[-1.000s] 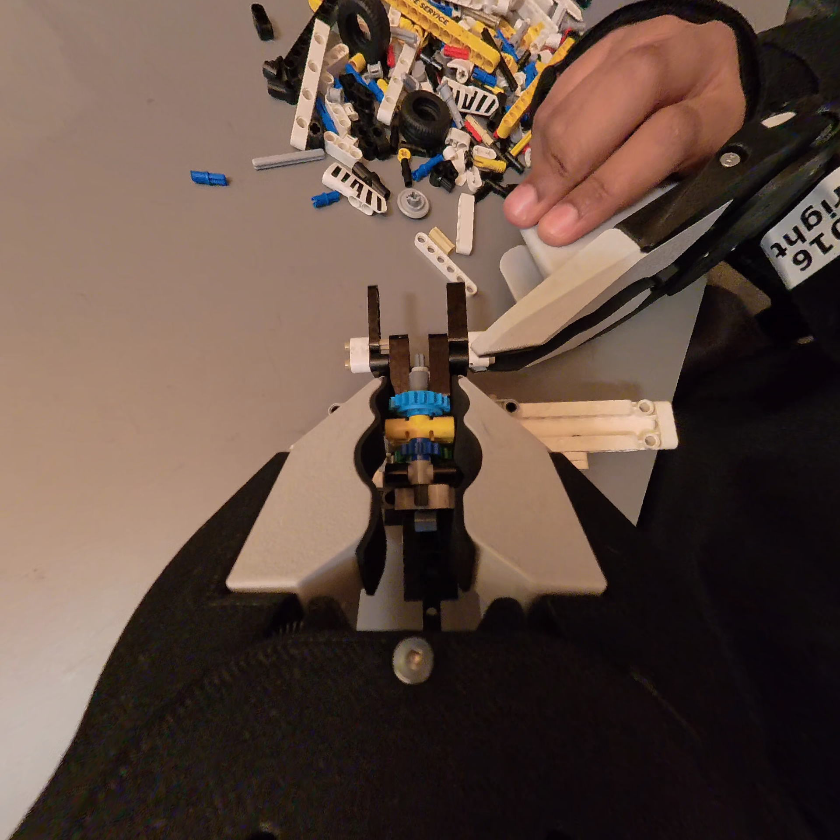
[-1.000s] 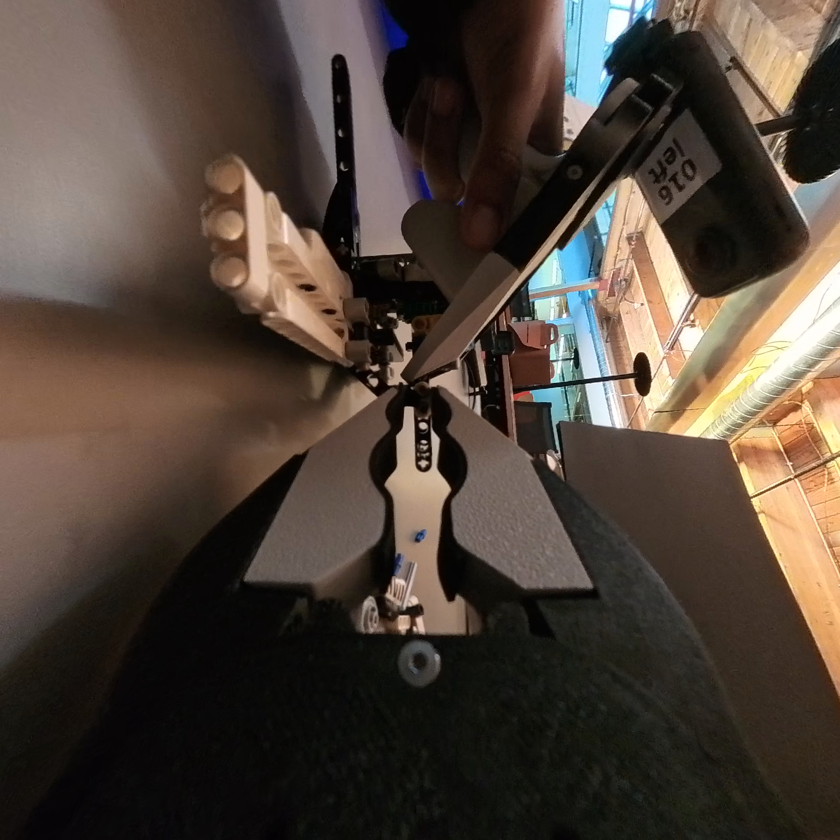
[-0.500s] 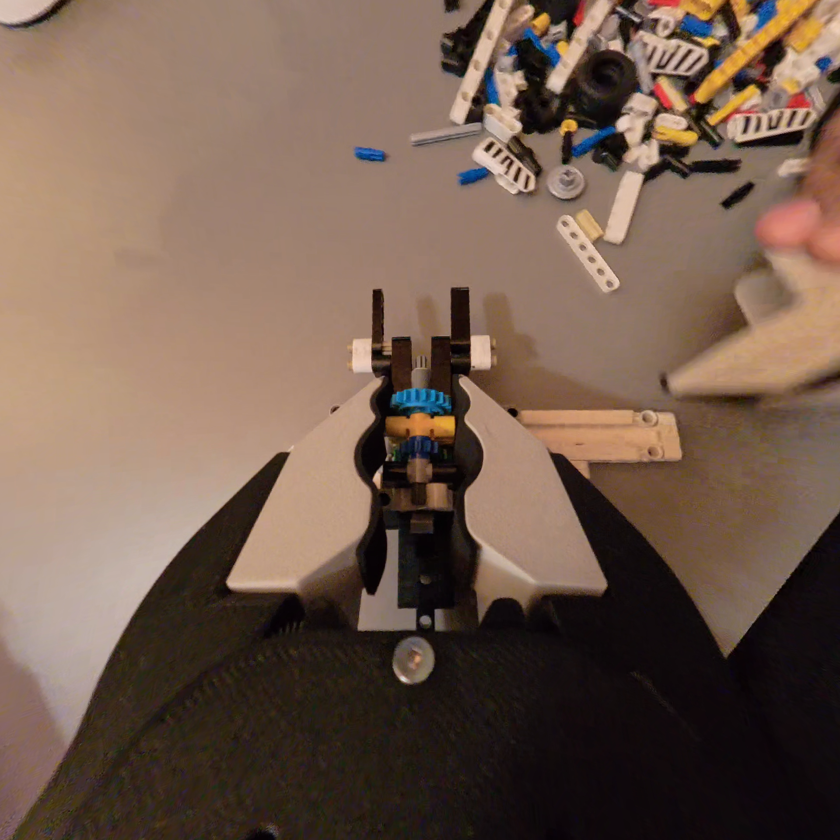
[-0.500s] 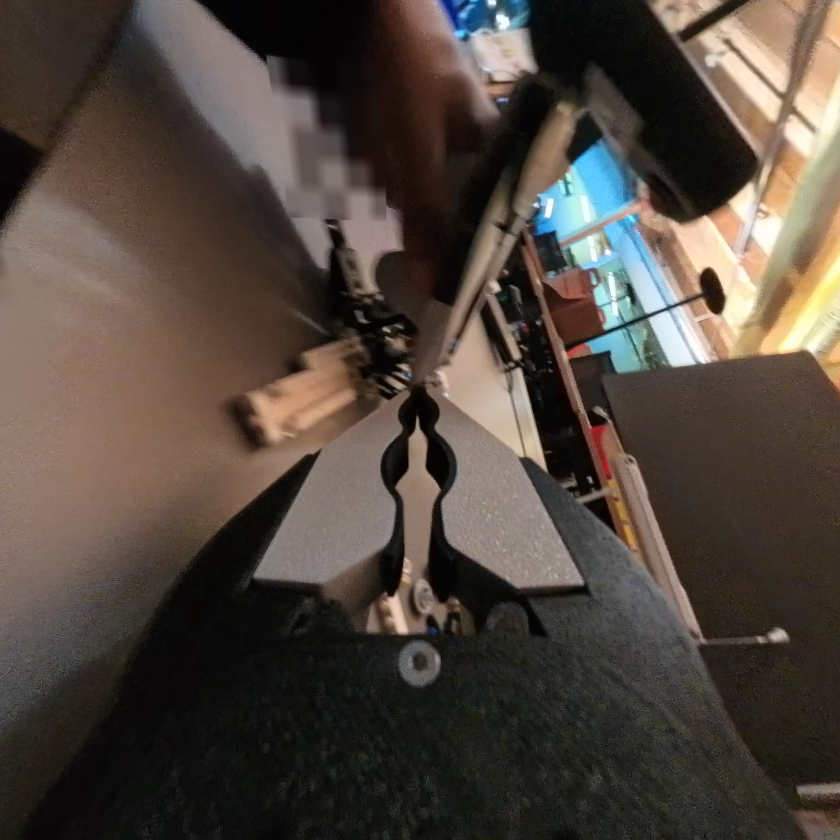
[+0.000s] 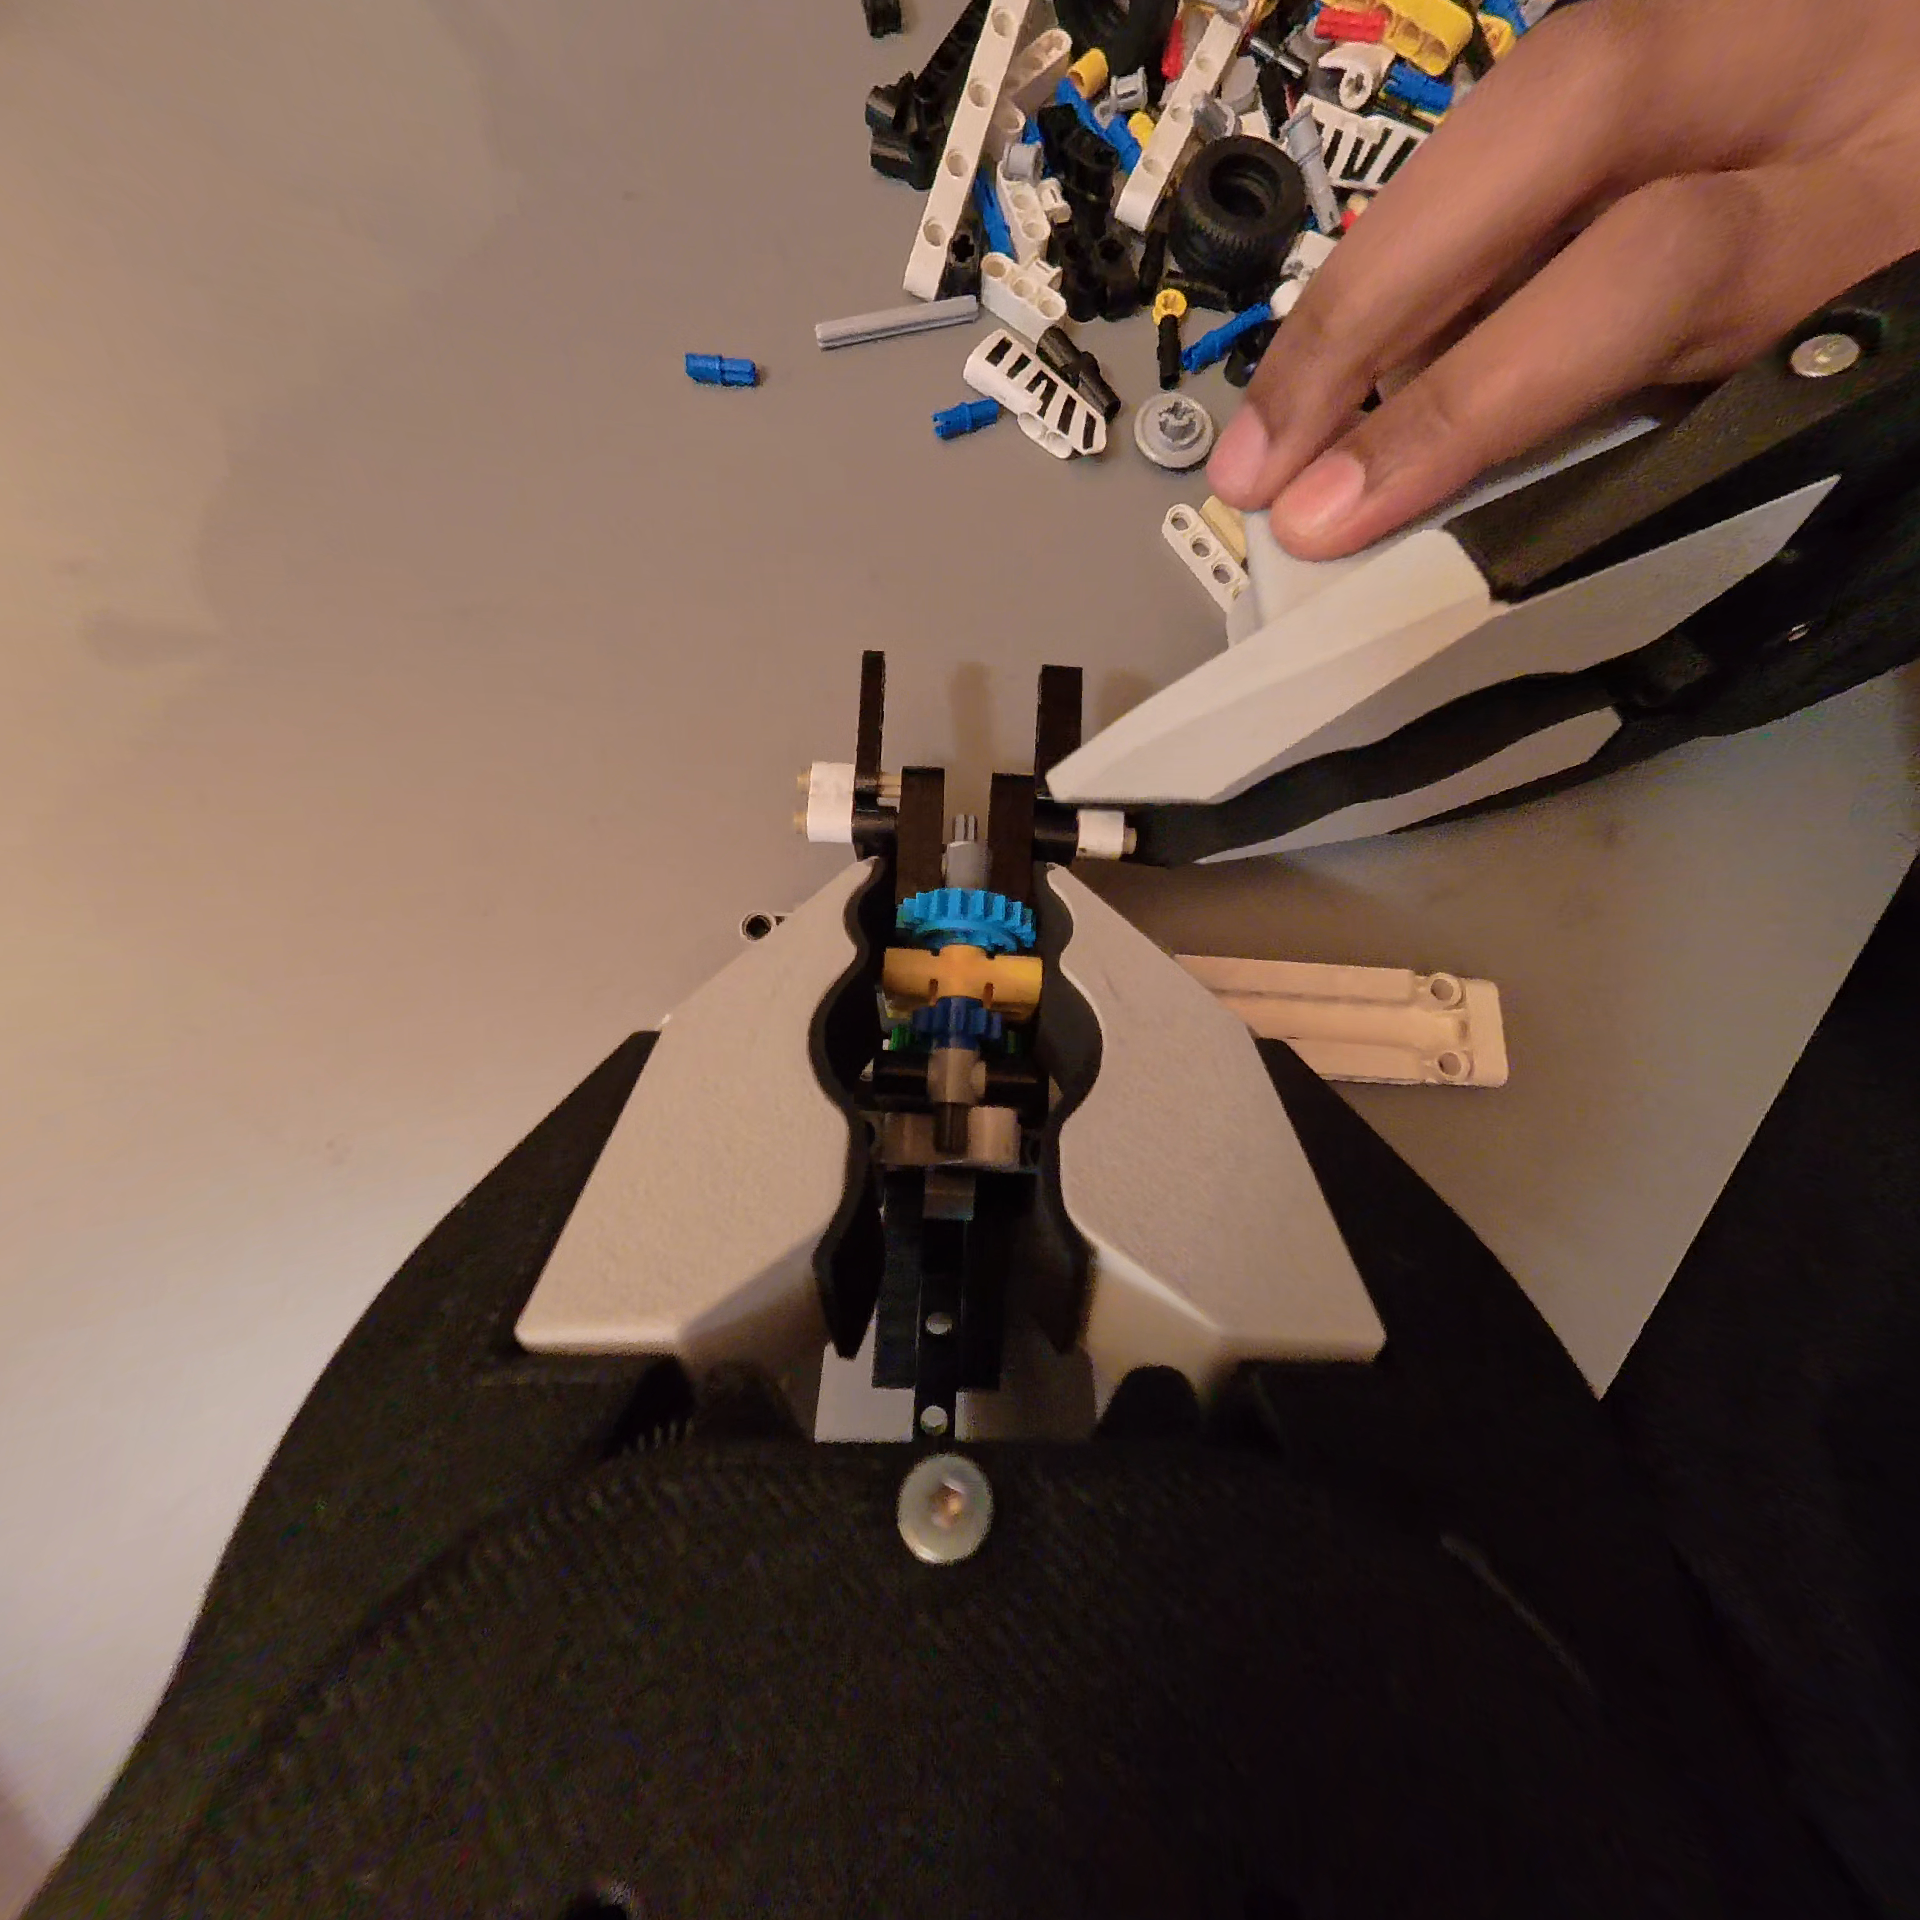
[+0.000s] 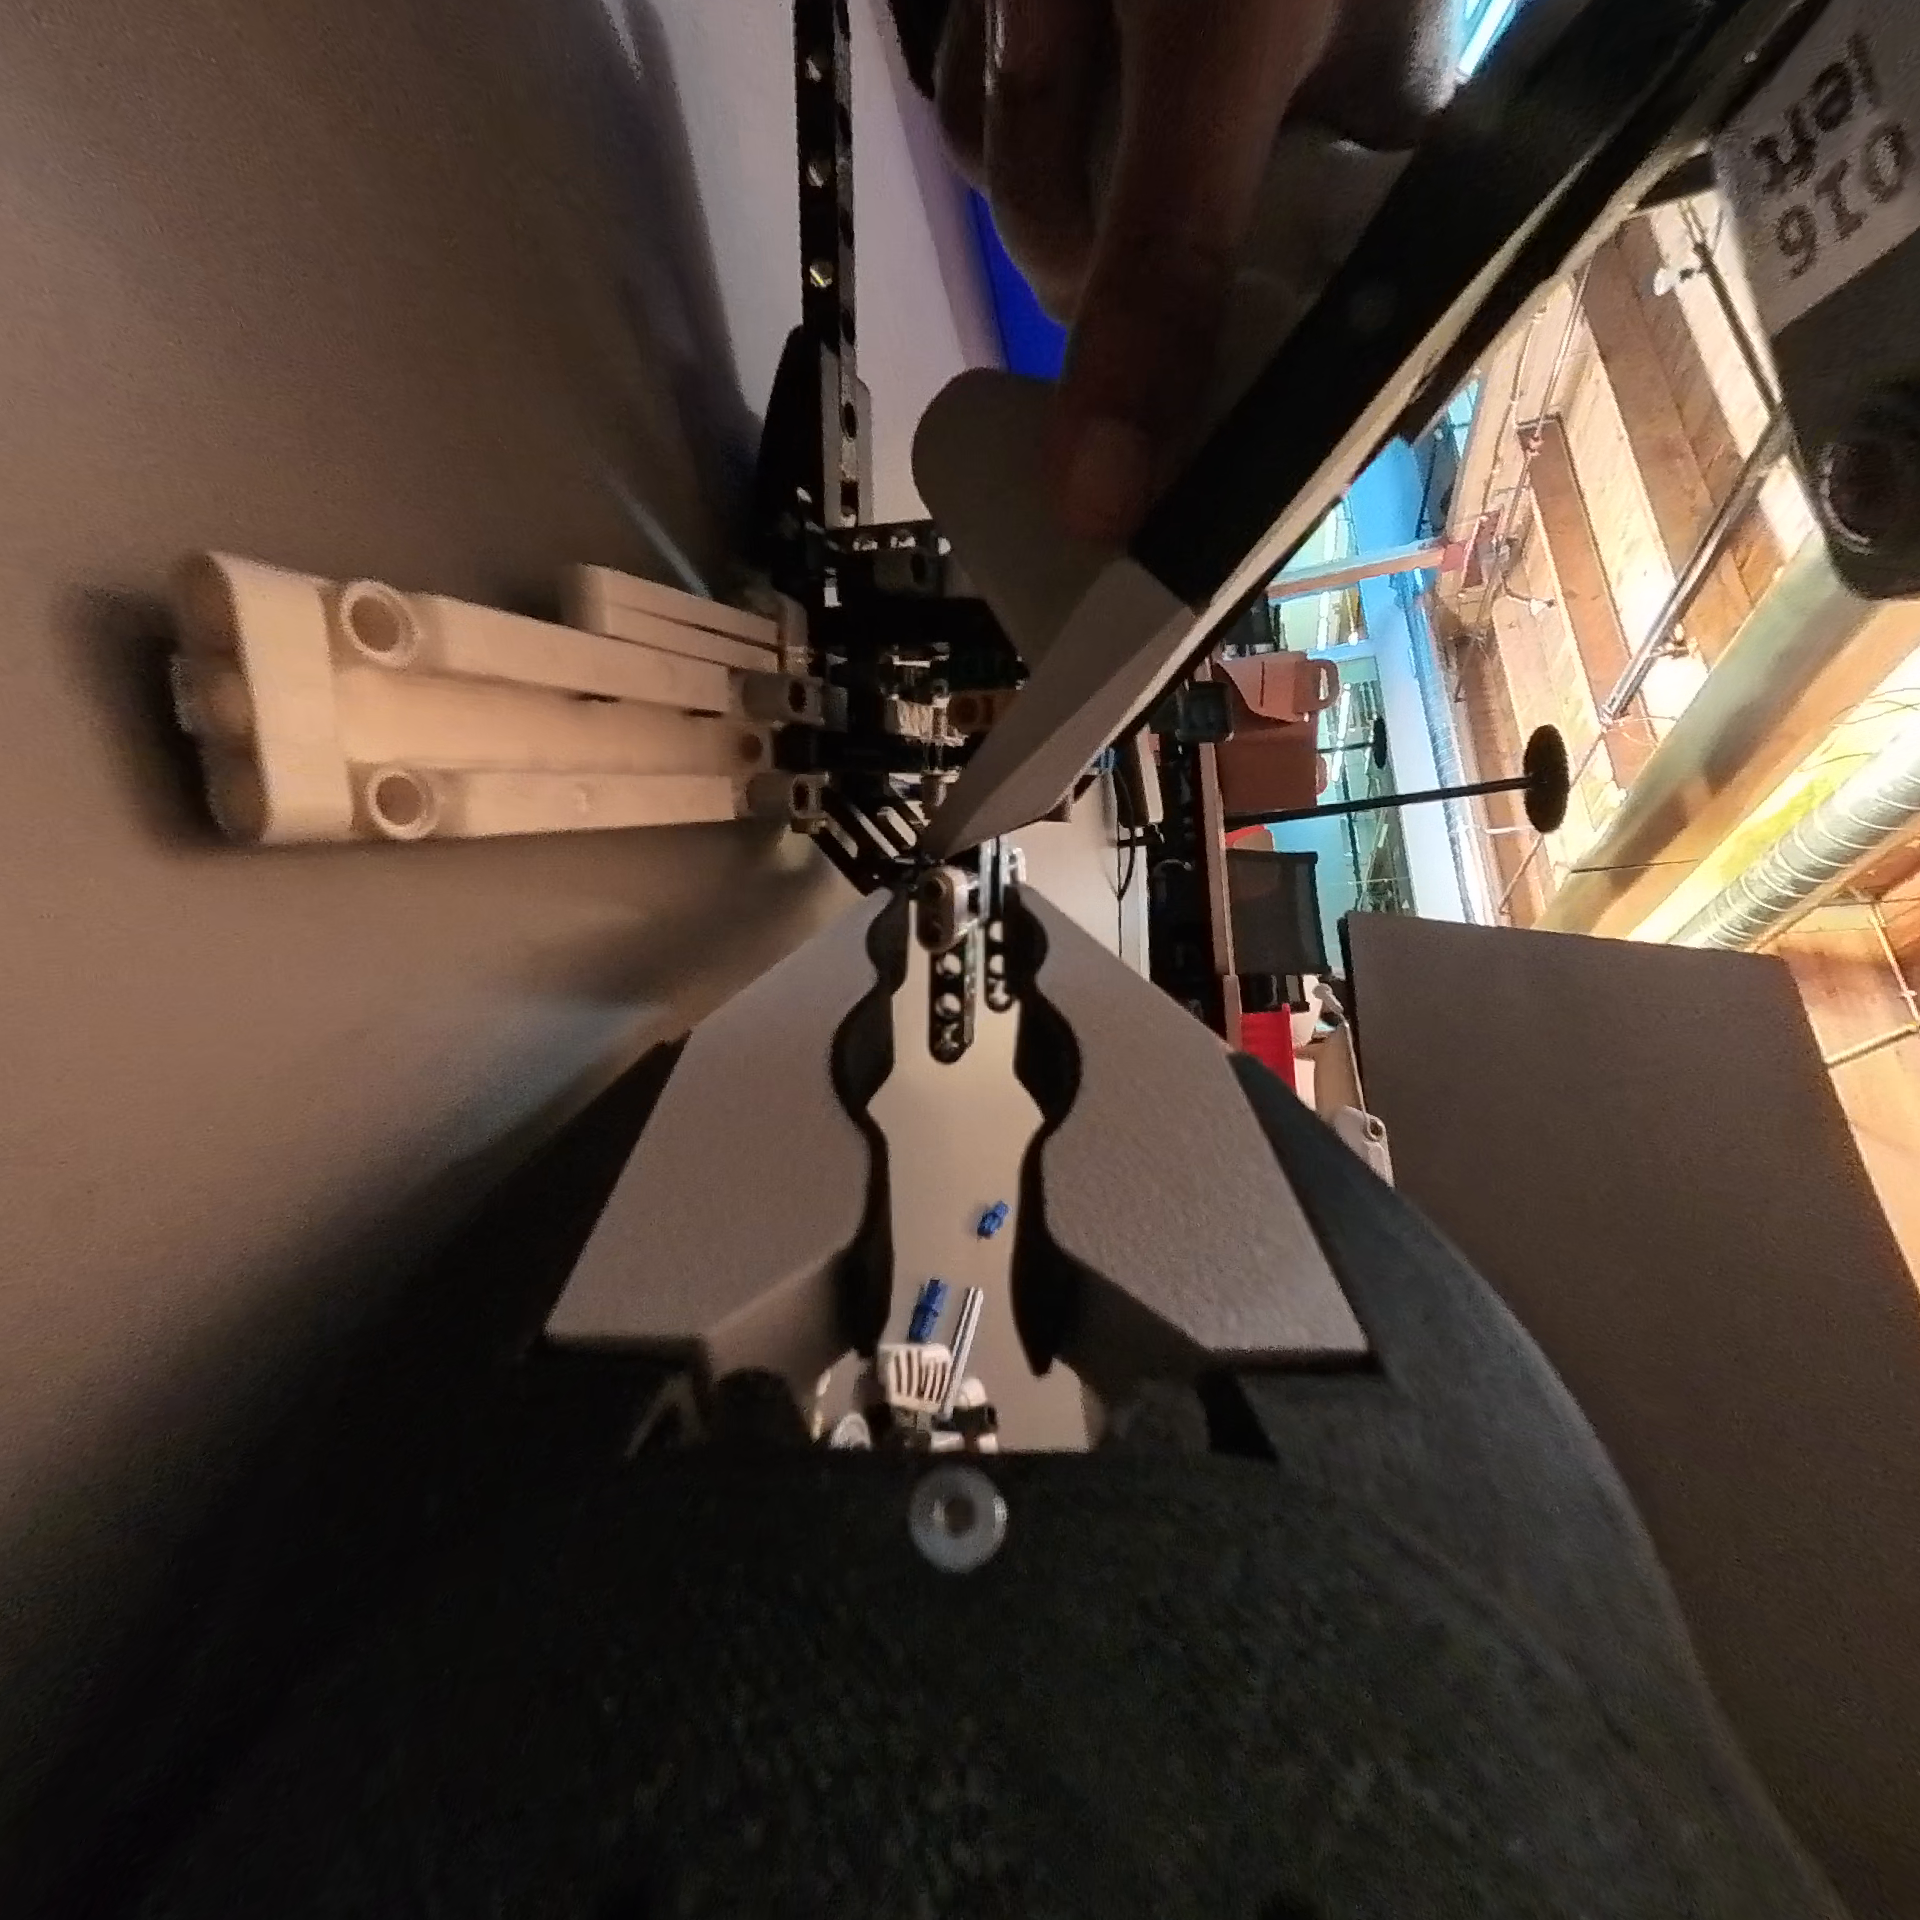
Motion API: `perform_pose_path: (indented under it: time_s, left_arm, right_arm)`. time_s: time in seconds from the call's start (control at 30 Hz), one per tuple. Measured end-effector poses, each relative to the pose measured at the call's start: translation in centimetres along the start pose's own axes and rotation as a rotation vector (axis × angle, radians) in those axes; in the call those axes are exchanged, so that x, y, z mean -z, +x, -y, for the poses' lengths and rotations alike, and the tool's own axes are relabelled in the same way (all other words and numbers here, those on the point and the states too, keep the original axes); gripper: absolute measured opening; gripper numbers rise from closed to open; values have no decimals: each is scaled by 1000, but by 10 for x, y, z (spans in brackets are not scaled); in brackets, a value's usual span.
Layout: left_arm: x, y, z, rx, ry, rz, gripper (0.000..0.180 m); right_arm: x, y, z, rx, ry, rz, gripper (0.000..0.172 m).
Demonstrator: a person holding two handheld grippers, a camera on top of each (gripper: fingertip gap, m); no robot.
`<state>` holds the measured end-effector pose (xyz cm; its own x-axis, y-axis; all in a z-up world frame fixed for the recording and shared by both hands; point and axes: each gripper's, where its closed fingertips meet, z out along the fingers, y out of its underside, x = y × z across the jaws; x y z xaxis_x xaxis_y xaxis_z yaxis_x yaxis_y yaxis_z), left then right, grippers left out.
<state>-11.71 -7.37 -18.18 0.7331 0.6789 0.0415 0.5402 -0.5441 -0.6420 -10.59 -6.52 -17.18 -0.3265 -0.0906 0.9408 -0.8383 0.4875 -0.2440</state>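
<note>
My left gripper (image 5: 961, 873) is shut on a small brick assembly (image 5: 961, 966) of black beams, a blue gear and a yellow connector, held just above the grey table (image 5: 416, 623). Two black prongs stick out past its fingertips, with a white connector on either side. My right gripper (image 5: 1091, 810) comes in from the right. Its parted fingertips sit at the right-hand white connector (image 5: 1101, 833). In the right wrist view that connector's end (image 6: 943, 902) lies between my slightly open fingertips (image 6: 951, 899). Long white beams (image 6: 468, 727) extend from the assembly.
A pile of loose bricks, tyres and beams (image 5: 1143, 156) lies at the back right. A blue pin (image 5: 720, 368) and a grey axle (image 5: 894, 320) lie apart from it. A hand (image 5: 1507, 260) rests on the right gripper. The table's edge (image 5: 1714, 1091) runs along the right. Less than 4 cm separates the two grippers' tips.
My right gripper drew away to the right with its jaws shut on nothing, then came back to the white connector with the jaws parted. My left gripper kept its hold.
</note>
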Motion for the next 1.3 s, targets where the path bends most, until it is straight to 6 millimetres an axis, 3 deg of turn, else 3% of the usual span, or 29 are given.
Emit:
perform_pose_path:
  time_s: [0.17, 0.47, 0.57, 0.83, 1.13, 1.3]
  left_arm:
    - [0, 0, 3, 3, 36, 6, 23]
    - [-2, -2, 5, 27, 30, 81, 23]
    - [-3, -2, 5, 30, 20, 88, 23]
    - [-3, 0, 6, 74, 71, 88, 25]
    - [-5, 2, 9, 84, 94, 106, 25]
    - [-5, 2, 9, 98, 114, 129, 26]
  right_arm:
    - [0, -3, -1, 4, -23, 2, 6]
    - [0, -4, -6, -324, -108, 168, 7]
    - [1, -5, -7, -355, -102, 191, 7]
    - [4, -3, -7, -231, -159, 48, 6]
    - [9, -3, -10, -210, -205, -10, 6]
    - [12, -2, -10, -18, -248, -80, 5]
